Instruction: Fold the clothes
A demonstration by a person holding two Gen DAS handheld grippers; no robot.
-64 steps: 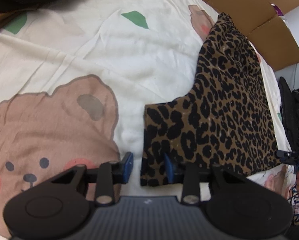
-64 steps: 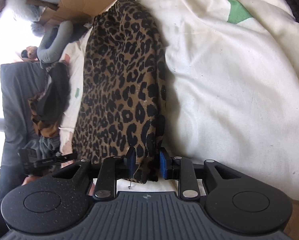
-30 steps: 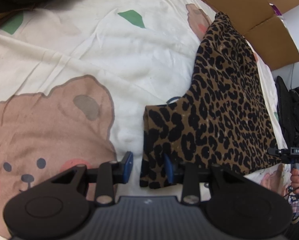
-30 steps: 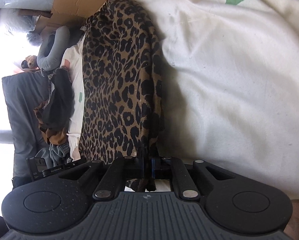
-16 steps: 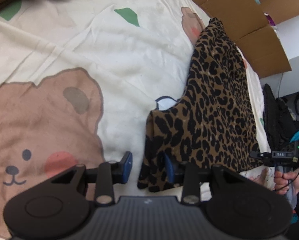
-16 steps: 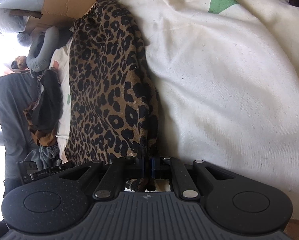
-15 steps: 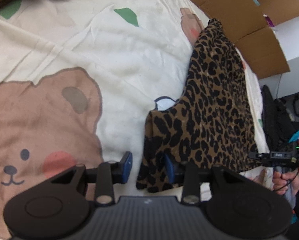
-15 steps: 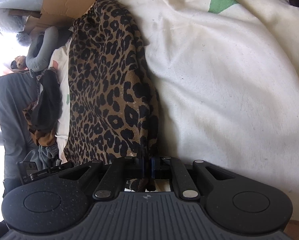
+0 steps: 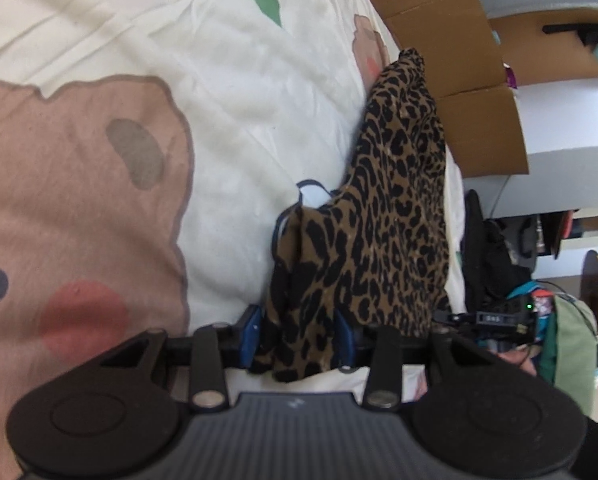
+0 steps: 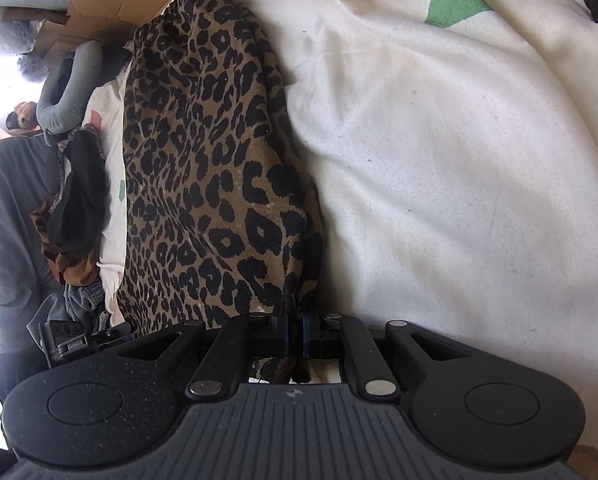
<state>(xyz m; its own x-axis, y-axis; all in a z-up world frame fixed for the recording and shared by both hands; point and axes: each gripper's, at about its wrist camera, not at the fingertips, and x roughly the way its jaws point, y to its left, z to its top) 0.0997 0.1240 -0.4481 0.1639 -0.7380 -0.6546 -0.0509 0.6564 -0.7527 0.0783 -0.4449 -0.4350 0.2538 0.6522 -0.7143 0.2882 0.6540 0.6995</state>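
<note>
Work surface: cream bedsheet (image 9: 239,92) printed with a brown bear face (image 9: 79,208) and green shapes, also visible in the right wrist view (image 10: 459,160). Cardboard panels (image 9: 459,60) standing along the far edge of the bed. Cluttered room beyond, with dark clothing piled beside the bed (image 10: 75,208).

Task item: leopard-print garment (image 9: 383,220), lying lengthwise on the sheet near the bed edge, near end lifted and bunched (image 10: 203,168).

Left gripper (image 9: 297,340): blue pads spread apart, with the near corner of the garment hanging between them. Not clamped.

Right gripper (image 10: 295,334): pads pressed together on a pinched fold of the garment edge, cloth protruding behind the pads.
</note>
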